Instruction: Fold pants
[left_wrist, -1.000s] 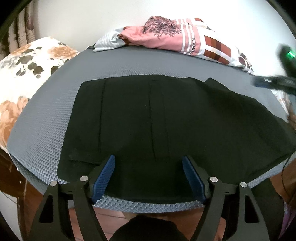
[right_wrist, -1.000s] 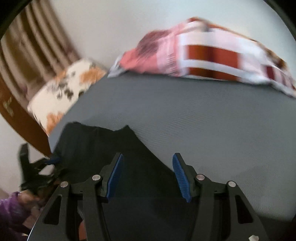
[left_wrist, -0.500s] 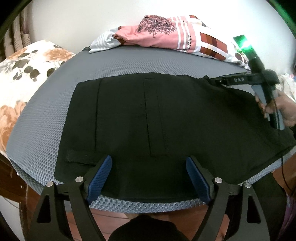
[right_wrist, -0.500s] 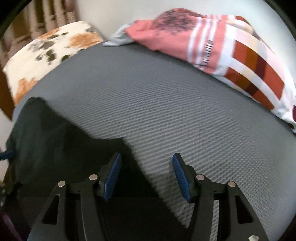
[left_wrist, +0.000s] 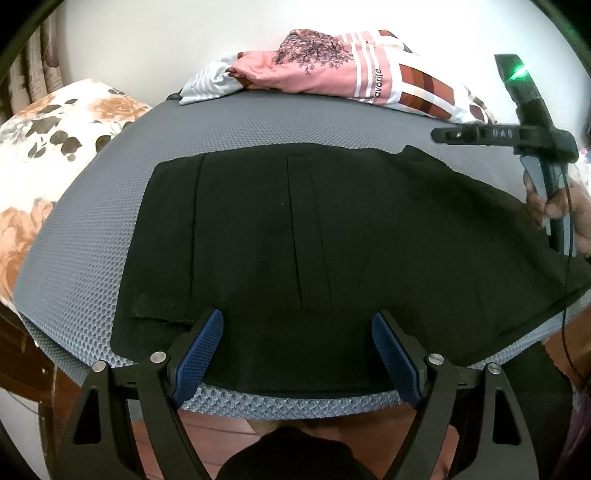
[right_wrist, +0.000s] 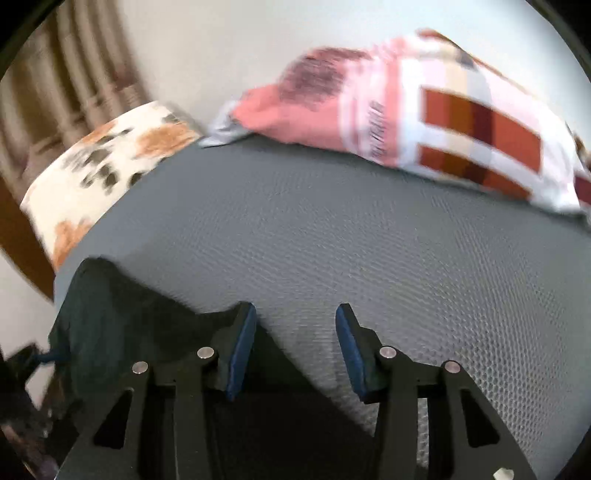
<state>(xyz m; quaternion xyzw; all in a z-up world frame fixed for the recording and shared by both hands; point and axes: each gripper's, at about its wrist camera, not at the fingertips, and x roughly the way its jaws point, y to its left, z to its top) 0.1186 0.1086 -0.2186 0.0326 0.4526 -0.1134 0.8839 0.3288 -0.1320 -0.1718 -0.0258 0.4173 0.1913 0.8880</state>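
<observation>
Black pants (left_wrist: 295, 236) flat on grey bed (left_wrist: 110, 206), near its front edge. Long axis runs across the bed: squared end toward the floral pillow (left_wrist: 55, 140), rest trailing past the other side, under the right gripper.

Left gripper (left_wrist: 295, 354): fingers (left_wrist: 201, 347) wide apart, hovering over the pants' near edge, nothing between them, no contact visible. Fabric spreads straight ahead and below, so nearest cloth is the front hem.

Right gripper (right_wrist: 295, 350): fingers (right_wrist: 242, 350) closing, partly apart. From its own wrist view, the pants' far edge cuts diagonally through the gap, dark cloth behind the inner finger, bare bed behind the outer. Pads not seen pressing on cloth, so no grip yet. View blurred; can't tell whether the tips touch the fabric.

From the left wrist view, right gripper (left_wrist: 517, 136) sits by the notch in the pants' far edge, hand (left_wrist: 557, 206) on its handle.

Judgement: pinch on the far edge being set up, right hand closer to it than the left. Fold likely goes along the short axis, far edge pulled toward the front one; left well placed to pin or take the near edge. Risk: closing on a single layer or missing the edge.

Pink patterned bedding (left_wrist: 332, 74) at the bed's back, clear of the pants.
</observation>
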